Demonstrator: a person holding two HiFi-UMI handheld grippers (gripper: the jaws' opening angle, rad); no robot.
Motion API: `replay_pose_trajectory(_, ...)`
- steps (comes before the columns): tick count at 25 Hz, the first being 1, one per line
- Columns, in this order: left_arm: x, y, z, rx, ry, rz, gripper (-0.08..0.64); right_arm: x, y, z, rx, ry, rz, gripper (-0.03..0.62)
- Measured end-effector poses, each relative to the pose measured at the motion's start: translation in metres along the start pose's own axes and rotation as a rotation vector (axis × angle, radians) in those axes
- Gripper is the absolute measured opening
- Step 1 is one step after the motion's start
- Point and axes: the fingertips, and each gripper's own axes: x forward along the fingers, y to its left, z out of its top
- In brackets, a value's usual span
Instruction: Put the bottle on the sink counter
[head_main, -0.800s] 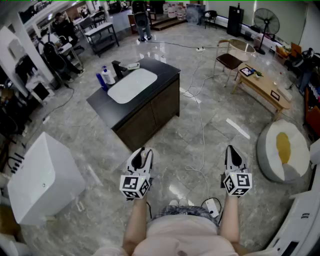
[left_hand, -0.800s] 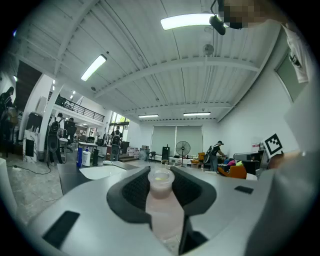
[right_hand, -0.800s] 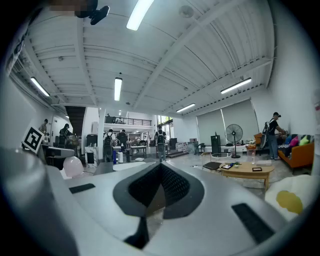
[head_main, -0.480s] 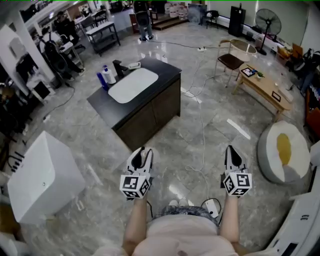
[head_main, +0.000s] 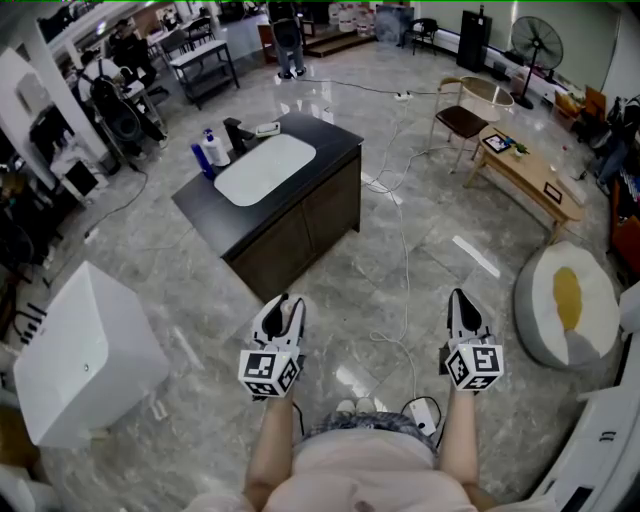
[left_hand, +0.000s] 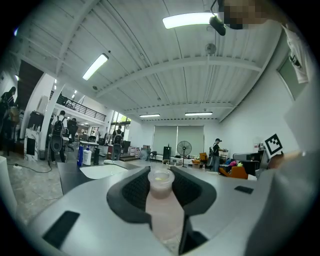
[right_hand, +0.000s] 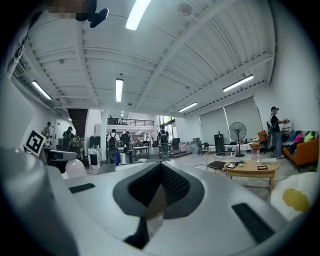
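Step in hand: the carry. You stand well apart from the sink counter (head_main: 318, 152), on the side of its cabinet doors, with open floor between.

Left gripper (left_hand: 161, 186): jaws about half open and clamped on a small translucent, pinkish bottle (left_hand: 163, 210). It stands upright with its pale cap just above the pads. That is the task's bottle, so it is in your grip and not yet on the counter.

Right gripper (right_hand: 159, 186): jaws drawn together with nothing between them.

On the counter: a white basin (head_main: 266, 170) takes up the middle. A dark faucet (head_main: 237, 135) and a blue and a white pump bottle (head_main: 208, 152) crowd the far edge.

Next move, as I judge it: walk up to the counter and bring the left gripper over a bare dark strip beside the basin. Lower the bottle until its base sits flat, then open the jaws. The near rim and the right end look freest. Mind the cable (head_main: 404, 262) trailing across the floor off the counter's right corner.

Writing: none legible. The bottle shows no readable label, and the pump bottles are too small to read. The only print is the black-and-white square markers on each gripper's cube.
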Motion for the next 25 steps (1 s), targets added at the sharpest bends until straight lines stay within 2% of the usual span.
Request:
replay_pose_trajectory(11, 0.021, 0.028, 0.002, -0.011, -0.014, -0.007, 0.141, 0.035, 0.008, -0.002, 0.029, -0.015, -0.002, 0.015)
replay_pose_trajectory(19, 0.037, 0.056, 0.001, 0.002, -0.021, -0.002, 0.141, 0.062, 0.029, -0.010, -0.036, -0.001, 0.033, 0.015)
replay_pose_trajectory(25, 0.048, 0.072, -0.002, -0.005, -0.016, 0.019, 0.141, 0.084, 0.031, -0.016, -0.026, 0.010, 0.053, 0.015)
